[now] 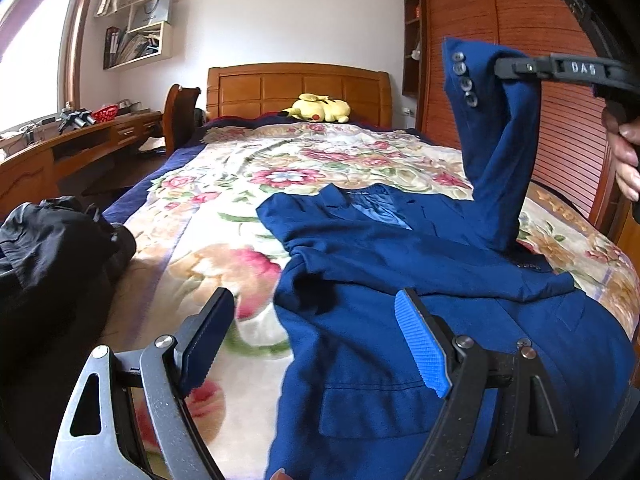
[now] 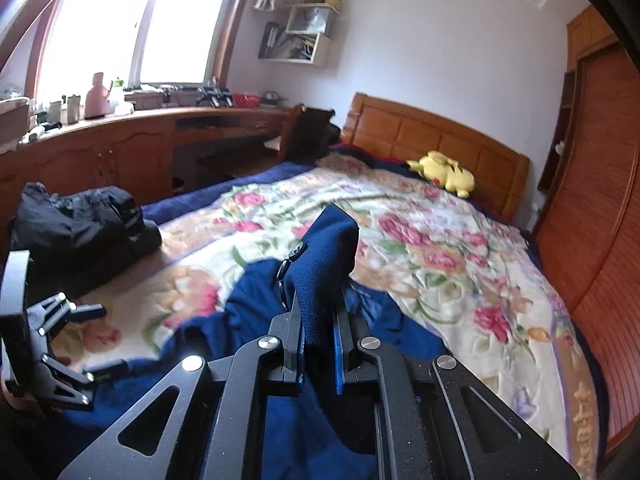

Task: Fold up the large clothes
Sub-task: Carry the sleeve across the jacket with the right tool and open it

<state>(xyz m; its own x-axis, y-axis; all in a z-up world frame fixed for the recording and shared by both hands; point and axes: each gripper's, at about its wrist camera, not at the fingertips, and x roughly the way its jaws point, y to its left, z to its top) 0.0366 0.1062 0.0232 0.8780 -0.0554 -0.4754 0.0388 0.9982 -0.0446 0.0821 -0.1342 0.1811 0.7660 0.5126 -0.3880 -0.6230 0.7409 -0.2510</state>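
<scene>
A: Right gripper (image 2: 318,344) pinched tight on the sleeve (image 2: 328,264), cuff above its jaws. Left gripper (image 1: 316,344) wide, empty, jacket (image 1: 420,280) just beyond on the bed (image 1: 208,208)

B: Risk: the thin bite slips, sleeve drops crooked, jacket drags

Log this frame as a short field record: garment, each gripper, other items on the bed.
garment: blue jacket lying on floral blanket, one sleeve lifted
right gripper: shut on sleeve near the cuff
left gripper: open, empty, over the jacket's edge
other items: black garment, bunched; yellow plush toy by headboard
</scene>
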